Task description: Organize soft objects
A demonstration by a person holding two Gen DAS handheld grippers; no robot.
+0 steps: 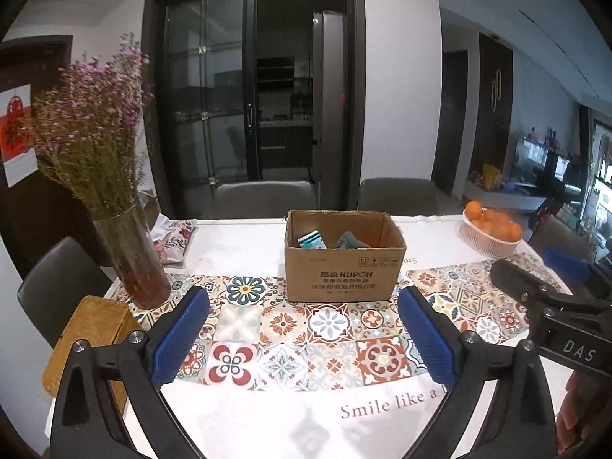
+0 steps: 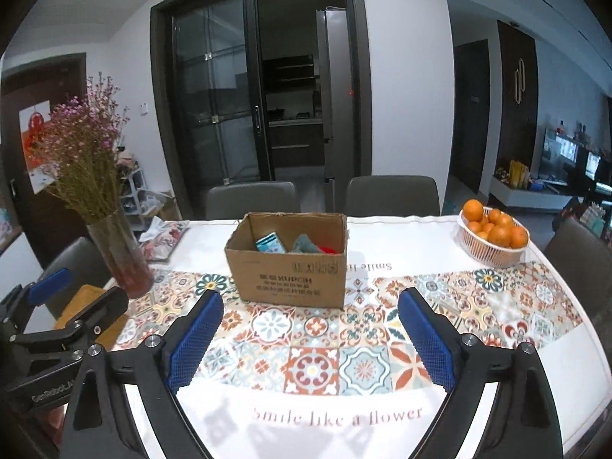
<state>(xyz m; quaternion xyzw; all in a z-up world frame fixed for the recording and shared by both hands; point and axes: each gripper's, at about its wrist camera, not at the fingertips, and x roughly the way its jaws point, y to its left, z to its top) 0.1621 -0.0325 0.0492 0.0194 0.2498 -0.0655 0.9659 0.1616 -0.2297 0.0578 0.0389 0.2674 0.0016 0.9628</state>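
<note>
Table (image 2: 382,237) (tile-print cloth): cardboard box (image 2: 290,279), flower vase (image 2: 122,256), orange basket (image 2: 491,246), floral pouch (image 2: 164,243).

Counts, approx where noted: 1 cardboard box (image 2: 290,267) on the tabletop (image 2: 382,413), w/ 3 soft items showing inside: 1 teal-striped (image 2: 270,244), 1 grey-green (image 2: 306,244), 1 red (image 2: 331,249). 1 glass vase (image 2: 120,256) of dried flowers. 1 basket (image 2: 491,248) holding approx 8 oranges. 1 floral tissue pack (image 2: 164,239). 2 chairs (image 2: 392,195) behind the far edge.
</note>
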